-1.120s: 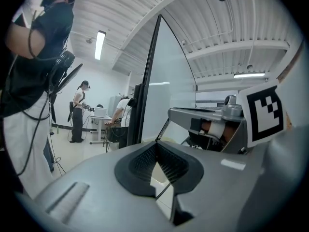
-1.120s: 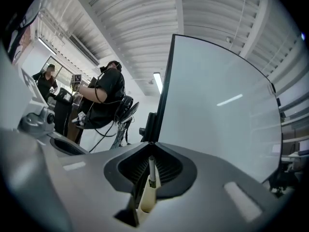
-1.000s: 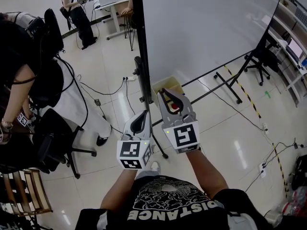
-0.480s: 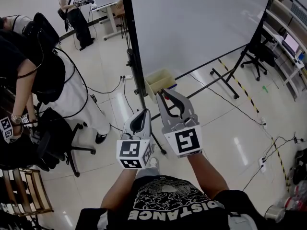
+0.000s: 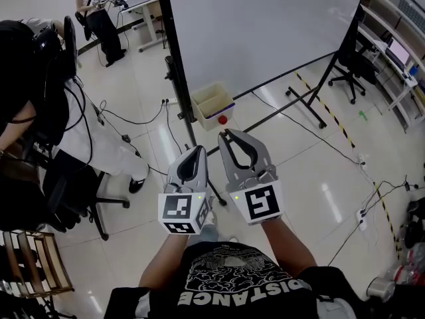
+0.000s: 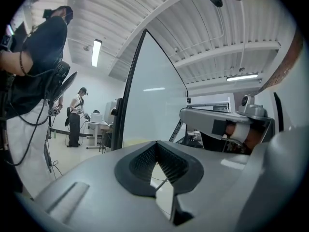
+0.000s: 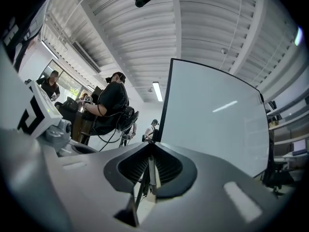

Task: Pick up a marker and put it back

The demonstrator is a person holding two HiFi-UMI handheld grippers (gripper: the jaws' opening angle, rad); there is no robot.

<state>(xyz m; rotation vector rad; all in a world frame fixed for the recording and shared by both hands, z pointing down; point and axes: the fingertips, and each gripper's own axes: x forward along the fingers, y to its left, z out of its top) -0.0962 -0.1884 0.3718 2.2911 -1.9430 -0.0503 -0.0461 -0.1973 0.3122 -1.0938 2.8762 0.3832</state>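
In the head view both grippers are held side by side at waist height above the floor, pointing toward a whiteboard [image 5: 265, 32]. The left gripper [image 5: 197, 149] is shut with nothing in it. Slightly further forward, the right gripper [image 5: 226, 134] is also shut and empty. A small red object [image 5: 223, 119] lies on the floor just beyond the right tip, beside a yellowish box [image 5: 212, 102]. I cannot tell whether it is a marker. The left gripper view shows its jaws closed tip to tip [image 6: 157, 145], and the right gripper view shows the same [image 7: 151, 146].
The whiteboard's black upright [image 5: 176, 78] and its floor legs [image 5: 305, 105] stand just ahead. A person in black and an office chair [image 5: 73, 191] are at the left. Cables [image 5: 133, 121] run across the shiny floor. A wooden rack [image 5: 33, 264] is at lower left.
The view has swung, so the whiteboard post and box now sit further left and higher. The red object has come out from behind the right gripper. Both grippers stay shut, side by side.
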